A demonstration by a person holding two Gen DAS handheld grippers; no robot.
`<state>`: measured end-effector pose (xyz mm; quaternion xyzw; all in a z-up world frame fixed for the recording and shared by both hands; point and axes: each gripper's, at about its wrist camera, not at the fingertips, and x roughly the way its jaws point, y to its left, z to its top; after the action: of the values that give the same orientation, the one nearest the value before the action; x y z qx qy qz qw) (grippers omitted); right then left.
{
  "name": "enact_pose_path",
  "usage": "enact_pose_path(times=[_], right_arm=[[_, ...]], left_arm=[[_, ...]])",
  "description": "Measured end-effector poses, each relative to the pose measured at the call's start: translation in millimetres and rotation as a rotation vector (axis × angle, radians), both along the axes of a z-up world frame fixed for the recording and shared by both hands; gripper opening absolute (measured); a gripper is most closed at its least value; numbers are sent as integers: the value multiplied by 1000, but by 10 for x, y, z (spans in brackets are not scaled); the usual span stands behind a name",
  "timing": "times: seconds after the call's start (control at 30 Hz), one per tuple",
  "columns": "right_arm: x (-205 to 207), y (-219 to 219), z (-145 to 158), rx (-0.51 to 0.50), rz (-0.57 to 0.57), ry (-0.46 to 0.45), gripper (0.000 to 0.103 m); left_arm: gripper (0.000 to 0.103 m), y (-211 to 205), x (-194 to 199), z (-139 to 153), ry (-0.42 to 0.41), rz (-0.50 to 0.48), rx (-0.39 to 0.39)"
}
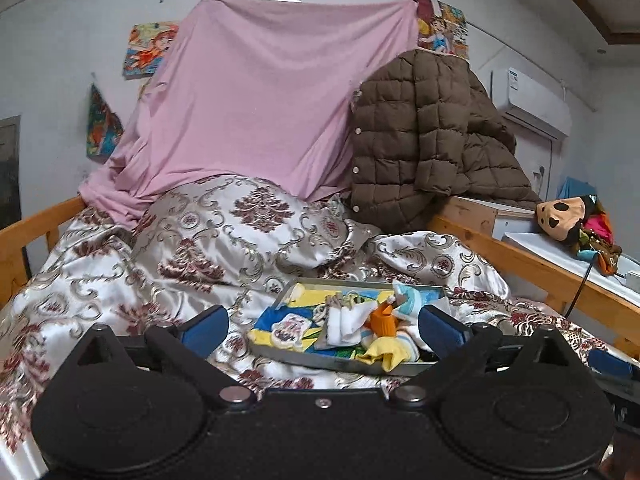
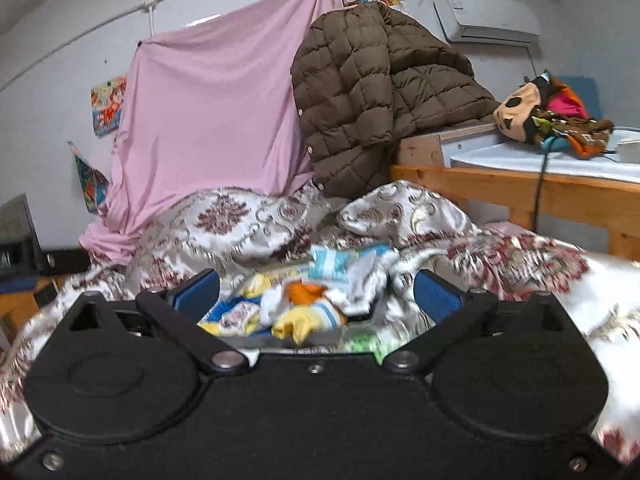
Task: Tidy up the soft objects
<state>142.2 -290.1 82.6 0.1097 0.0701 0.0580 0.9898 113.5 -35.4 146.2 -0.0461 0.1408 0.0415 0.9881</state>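
Note:
A grey metal tray (image 1: 288,354) lies on the patterned bedspread and holds a heap of small soft items: a yellow sock (image 1: 384,350), an orange piece (image 1: 384,320), white folded socks (image 1: 340,326) and a light blue striped sock (image 1: 412,298). My left gripper (image 1: 324,330) is open and empty, its blue fingers either side of the tray's near part. My right gripper (image 2: 318,294) is open and empty, close over the same heap (image 2: 304,312), which is blurred in that view.
A floral satin bedspread (image 1: 220,240) covers the bed inside a wooden frame (image 1: 520,256). A pink sheet (image 1: 260,100) hangs behind, a brown quilted jacket (image 1: 424,132) beside it. A plush toy (image 1: 576,224) lies on the white surface to the right.

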Motion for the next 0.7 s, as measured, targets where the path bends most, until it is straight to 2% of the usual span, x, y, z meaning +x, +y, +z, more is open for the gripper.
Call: enact_pose_path(times=[0.17,0.37,0.53,0.7], right_arm=[[-363,156,-116,-19,-5,5,103],[-770,283,-273,-16,-29,35,103],[-962,438,-385,-62,-44,82,103],[-1125,600,-460,-109,-73,124,103]], left_arm=[[101,120,-256,-155,6,17,38],[102,325,-549,-372,32,24,22],[102,419,-747,-563,58,27,29],[102,430,-871,-740,125,-4,37]])
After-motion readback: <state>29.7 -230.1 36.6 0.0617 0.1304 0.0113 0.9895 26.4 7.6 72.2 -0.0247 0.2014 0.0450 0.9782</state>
